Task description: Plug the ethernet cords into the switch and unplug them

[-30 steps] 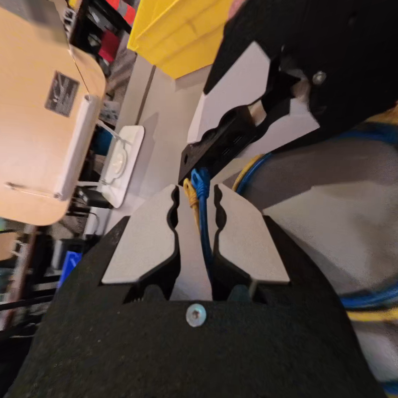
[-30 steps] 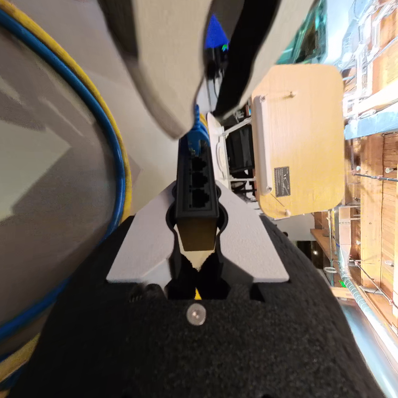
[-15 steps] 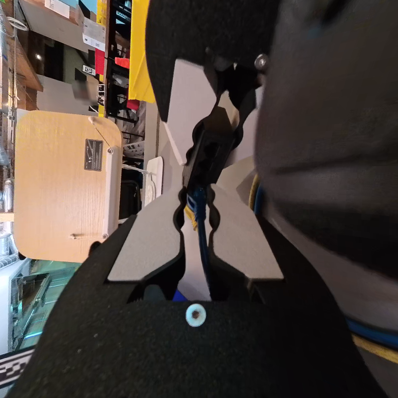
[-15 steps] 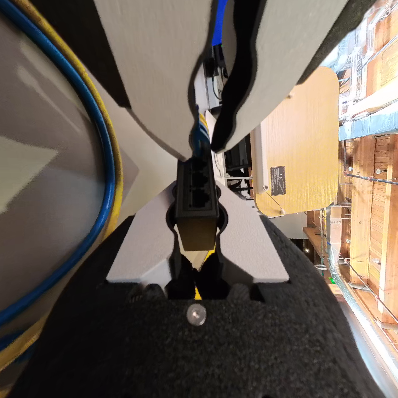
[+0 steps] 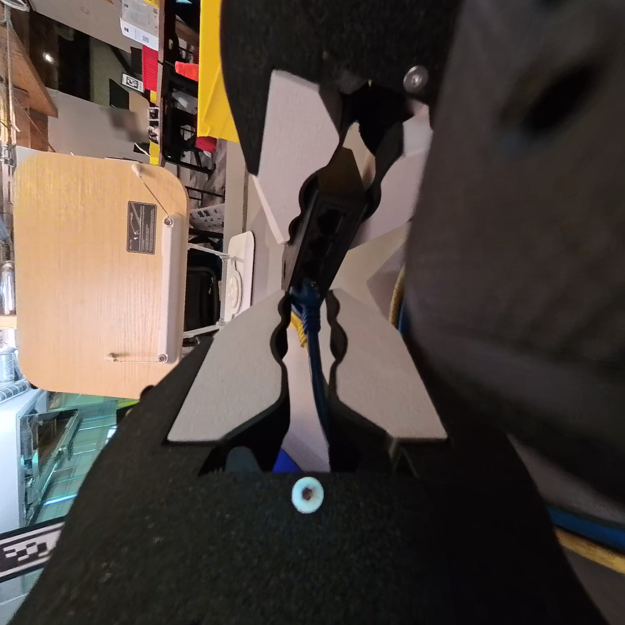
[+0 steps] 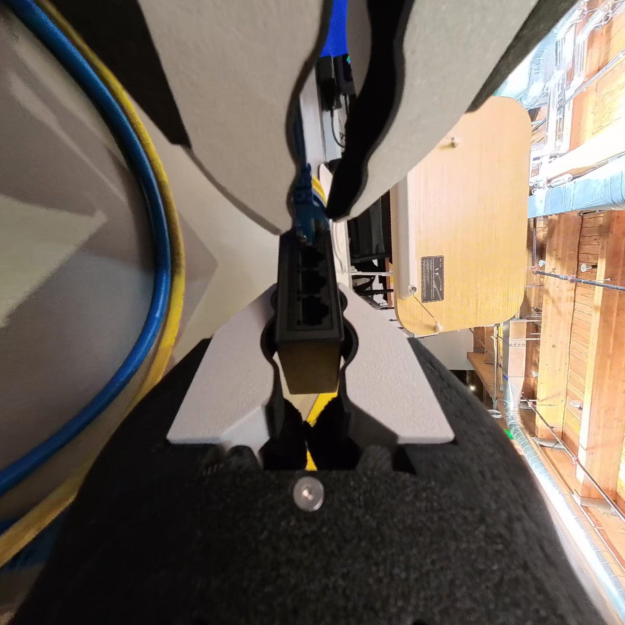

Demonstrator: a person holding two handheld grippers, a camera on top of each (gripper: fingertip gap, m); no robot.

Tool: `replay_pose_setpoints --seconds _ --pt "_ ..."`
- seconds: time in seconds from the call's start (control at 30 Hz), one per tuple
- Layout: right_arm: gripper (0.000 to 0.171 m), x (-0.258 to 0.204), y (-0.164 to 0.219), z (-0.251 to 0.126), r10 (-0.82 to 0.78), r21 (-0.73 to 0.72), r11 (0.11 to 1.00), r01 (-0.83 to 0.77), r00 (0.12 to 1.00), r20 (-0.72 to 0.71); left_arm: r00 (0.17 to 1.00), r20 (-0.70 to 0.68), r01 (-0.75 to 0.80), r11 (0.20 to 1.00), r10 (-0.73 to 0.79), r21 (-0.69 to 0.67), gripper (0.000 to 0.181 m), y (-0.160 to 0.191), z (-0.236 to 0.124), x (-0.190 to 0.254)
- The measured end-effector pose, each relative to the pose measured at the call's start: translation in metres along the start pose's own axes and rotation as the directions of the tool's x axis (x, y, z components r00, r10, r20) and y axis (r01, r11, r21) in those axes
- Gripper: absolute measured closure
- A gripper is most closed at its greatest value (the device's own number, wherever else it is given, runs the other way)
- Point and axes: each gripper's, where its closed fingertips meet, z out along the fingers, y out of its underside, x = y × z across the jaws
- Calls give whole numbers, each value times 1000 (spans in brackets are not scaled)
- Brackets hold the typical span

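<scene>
My right gripper (image 6: 306, 304) is shut on the black switch (image 6: 306, 287) and holds it in the air, ports facing up in its view. A blue ethernet cord's plug (image 5: 306, 294) sits in the switch's (image 5: 321, 233) end port. My left gripper (image 5: 308, 304) has its fingers closed around this blue plug, and the blue cable runs back between them. A yellow cord's plug (image 5: 299, 333) sits just beside and behind the blue one; I cannot tell whether it is plugged in. The right wrist view shows the left gripper (image 6: 306, 223) pinching the blue plug (image 6: 306, 209) from above.
Loops of blue cable (image 6: 159, 270) and yellow cable (image 6: 177, 270) lie on the grey table at the left of the right wrist view. A wooden board (image 5: 91, 270) stands beyond the table edge. A yellow bin (image 5: 211, 84) and a white device (image 5: 241, 270) lie farther back.
The left gripper has rolled and closed in on the switch. Its fingers have narrowed from open around both plugs to closed on the blue plug. The right gripper keeps holding the switch.
</scene>
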Motion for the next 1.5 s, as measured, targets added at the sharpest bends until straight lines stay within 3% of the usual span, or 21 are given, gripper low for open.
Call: replay_pose_setpoints --seconds 0.3,0.63,0.93,1.5 --pt "144 -3 -5 -1 -23 14 1000 23 1000 2 1000 14 -22 999 22 28 169 -5 0 0" --pt "144 -1 -3 -1 0 8 1000 0 1000 10 999 -40 9 1000 -9 0 155 0 0 4" --pt "143 -1 -2 -2 -19 -5 1000 19 1000 -5 1000 -10 -22 999 23 26 167 -3 1 0" --pt "144 -12 3 9 20 2 1000 -20 999 46 990 -88 106 994 -109 -38 169 6 11 6"
